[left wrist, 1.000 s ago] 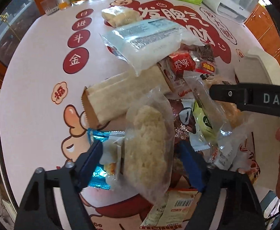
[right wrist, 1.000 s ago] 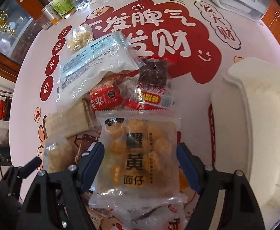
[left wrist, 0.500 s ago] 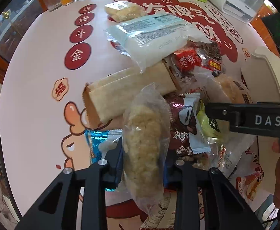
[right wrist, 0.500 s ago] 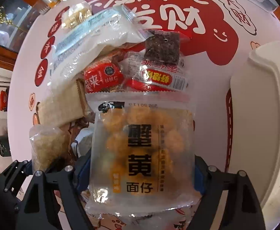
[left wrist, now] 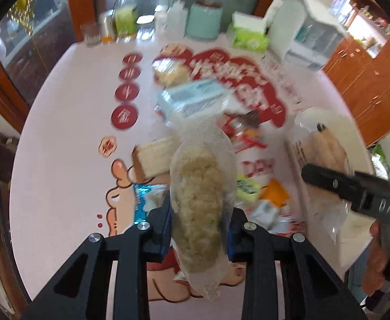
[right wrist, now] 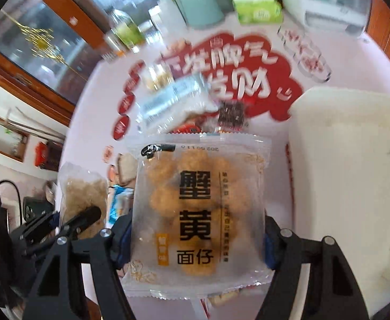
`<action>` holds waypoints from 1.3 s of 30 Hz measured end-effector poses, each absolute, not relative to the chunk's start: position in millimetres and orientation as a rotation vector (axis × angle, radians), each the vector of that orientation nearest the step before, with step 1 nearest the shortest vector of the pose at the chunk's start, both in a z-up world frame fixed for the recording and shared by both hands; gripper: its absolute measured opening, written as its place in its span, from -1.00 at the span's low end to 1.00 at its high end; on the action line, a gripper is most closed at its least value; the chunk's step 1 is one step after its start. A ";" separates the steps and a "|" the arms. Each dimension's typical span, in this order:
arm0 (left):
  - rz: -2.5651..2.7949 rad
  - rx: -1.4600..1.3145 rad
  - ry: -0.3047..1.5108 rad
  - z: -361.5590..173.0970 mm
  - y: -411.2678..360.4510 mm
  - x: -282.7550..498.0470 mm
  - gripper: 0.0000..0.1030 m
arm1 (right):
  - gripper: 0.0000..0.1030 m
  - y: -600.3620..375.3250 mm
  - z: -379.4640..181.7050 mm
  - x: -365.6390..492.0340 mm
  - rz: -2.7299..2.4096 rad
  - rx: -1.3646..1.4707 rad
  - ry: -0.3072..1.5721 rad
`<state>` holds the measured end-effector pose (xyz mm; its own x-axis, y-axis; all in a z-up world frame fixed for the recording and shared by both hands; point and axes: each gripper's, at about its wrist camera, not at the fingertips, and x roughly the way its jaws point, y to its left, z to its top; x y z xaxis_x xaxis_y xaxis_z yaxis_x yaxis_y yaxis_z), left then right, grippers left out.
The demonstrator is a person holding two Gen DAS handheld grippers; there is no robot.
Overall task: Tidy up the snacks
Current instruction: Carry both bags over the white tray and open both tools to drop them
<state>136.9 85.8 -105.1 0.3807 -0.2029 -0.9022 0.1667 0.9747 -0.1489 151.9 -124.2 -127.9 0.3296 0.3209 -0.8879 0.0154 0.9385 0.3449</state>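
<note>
My left gripper (left wrist: 198, 221) is shut on a clear bag of pale rice-crisp snack (left wrist: 198, 194) and holds it above the table. My right gripper (right wrist: 195, 237) has its jaws closing on a clear packet of golden puffs with black print (right wrist: 197, 200); the pads press on its sides and it hangs clear of the pile. The left wrist view shows that packet (left wrist: 325, 146) at the right, over a white basket (right wrist: 349, 160). Below lie a white-and-blue pack (left wrist: 192, 101), a brown wafer pack (left wrist: 155, 157) and a blue wrapper (left wrist: 144, 200).
At the table's back stand bottles and jars (left wrist: 125, 24), a teal canister (left wrist: 204, 21), a green tissue box (left wrist: 248, 36) and a white appliance (left wrist: 304, 26). Wooden cabinets (left wrist: 368, 80) are behind. A hand (left wrist: 376, 264) grips the right tool.
The left jaws closed on the rice-crisp bag, the right jaws closed on the puff packet, and both grippers rose from the pile with their packets.
</note>
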 end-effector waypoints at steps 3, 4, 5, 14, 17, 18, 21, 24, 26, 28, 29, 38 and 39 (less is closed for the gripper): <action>-0.287 -0.037 1.110 -75.8 66.1 126.3 -0.44 | 0.42 -143.4 -110.4 126.6 0.197 0.329 1.161; -0.306 -0.031 1.095 -66.5 57.0 122.1 -0.44 | 0.43 -148.2 -105.8 118.0 0.190 0.334 1.148; -0.328 -0.022 1.081 -57.5 46.2 117.5 -0.44 | 0.43 -160.1 -99.7 107.4 0.174 0.341 1.129; -0.531 0.085 1.009 -22.9 -84.8 100.9 -0.44 | 0.52 -270.5 -87.0 54.0 -0.073 0.370 1.065; -0.578 0.134 0.999 -24.7 -133.3 100.0 -0.43 | 0.55 -300.0 -88.8 44.5 -0.131 0.380 1.055; -0.588 0.146 0.996 -25.6 -146.4 99.9 -0.43 | 0.58 -305.8 -89.2 43.1 -0.143 0.382 1.054; -0.604 0.179 0.984 -28.2 -181.7 101.1 -0.43 | 0.58 -327.4 -92.6 39.2 -0.162 0.395 1.064; -0.595 0.198 0.979 -31.2 -204.4 105.6 -0.43 | 0.58 -336.1 -90.5 34.9 -0.173 0.362 1.058; -0.585 0.206 0.980 -33.8 -214.1 111.3 -0.43 | 0.58 -340.6 -88.5 32.8 -0.170 0.342 1.052; -0.579 0.219 0.978 -37.4 -220.8 118.2 -0.43 | 0.60 -344.2 -88.9 32.0 -0.161 0.347 1.052; -0.570 0.225 0.973 -38.7 -223.7 120.6 -0.43 | 0.60 -346.3 -90.2 31.4 -0.156 0.356 1.053; -0.531 0.286 1.013 -61.2 -235.4 141.7 -0.36 | 0.60 -344.8 -100.3 33.8 -0.123 0.358 1.085; -0.528 0.299 1.025 -64.5 -236.7 142.5 -0.28 | 0.61 -343.8 -99.6 34.6 -0.119 0.356 1.082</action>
